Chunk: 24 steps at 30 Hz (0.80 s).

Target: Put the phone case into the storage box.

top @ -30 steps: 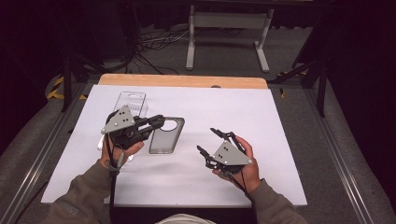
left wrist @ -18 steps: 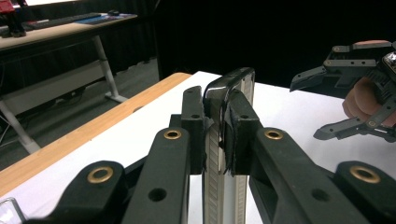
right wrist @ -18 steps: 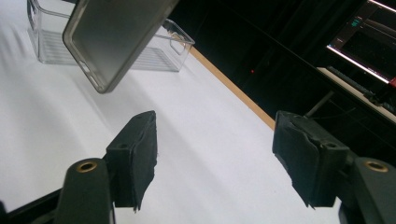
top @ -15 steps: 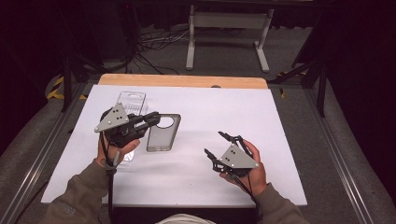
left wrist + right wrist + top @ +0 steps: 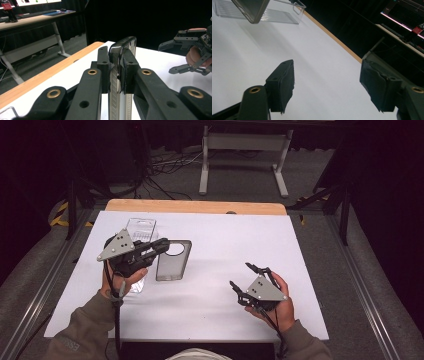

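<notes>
Tabletop [image 5: 215, 255]: a broad, matte white sheet over a wooden board whose pale edge shows at the far side.
Clear tray [image 5: 140, 231]: a ribbed, see-through plastic box lying flat at the left, partly under the left hand.
Phone case [image 5: 173, 261]: a smoky, translucent rectangle with rounded corners and a round camera hole – held just above the tabletop, right of the tray.
Left tongs [image 5: 161, 246]: pinching the case's rim edge-on, pads pressed on both faces.
Right tongs [image 5: 246, 279]: spread wide, holding nothing, near the front right and well apart from the case.
Step in hand: I'd say the case is being carried clear of the tray.
Next move: likely a steady hand-over or set-down – thin slick plastic could twist in so narrow a pinch.
</notes>
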{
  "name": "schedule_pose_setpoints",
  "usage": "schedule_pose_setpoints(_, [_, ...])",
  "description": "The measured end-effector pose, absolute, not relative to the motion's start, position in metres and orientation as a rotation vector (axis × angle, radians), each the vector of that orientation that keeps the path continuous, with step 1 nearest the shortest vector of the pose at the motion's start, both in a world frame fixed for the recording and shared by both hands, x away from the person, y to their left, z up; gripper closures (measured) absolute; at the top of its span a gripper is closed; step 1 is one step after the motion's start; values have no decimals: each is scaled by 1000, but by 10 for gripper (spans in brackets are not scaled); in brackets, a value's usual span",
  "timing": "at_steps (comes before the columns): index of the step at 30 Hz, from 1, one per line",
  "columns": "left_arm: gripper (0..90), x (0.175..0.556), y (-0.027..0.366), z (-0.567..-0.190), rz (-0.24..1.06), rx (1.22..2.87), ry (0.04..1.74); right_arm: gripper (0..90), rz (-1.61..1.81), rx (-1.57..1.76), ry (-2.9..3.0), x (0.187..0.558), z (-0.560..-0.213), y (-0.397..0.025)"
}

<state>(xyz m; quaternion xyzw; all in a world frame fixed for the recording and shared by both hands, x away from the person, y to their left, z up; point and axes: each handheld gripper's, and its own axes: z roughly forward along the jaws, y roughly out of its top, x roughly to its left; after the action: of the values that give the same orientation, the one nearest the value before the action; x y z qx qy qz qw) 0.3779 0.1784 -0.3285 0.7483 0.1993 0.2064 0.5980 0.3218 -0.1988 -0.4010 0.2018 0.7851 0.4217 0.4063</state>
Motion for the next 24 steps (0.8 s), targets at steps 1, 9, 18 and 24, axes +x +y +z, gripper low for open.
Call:
schedule_pose_setpoints(1, [807, 378, 180, -328, 476, 1731, 467, 292, 1061, 510, 1980, 322, -401, -201])
schedule_pose_setpoints(9, [807, 377, 184, -326, 493, 1721, 469, 287, 1067, 548, 1978, 319, -404, -212])
schedule_pose_setpoints(18, [808, 378, 196, -322, 511, 1698, 492, 249, 1095, 566, 1985, 316, -407, -217])
schedule_pose_setpoints(24, [808, 378, 203, -319, 521, 1678, 509, 239, 1096, 561, 1982, 315, -407, -217])
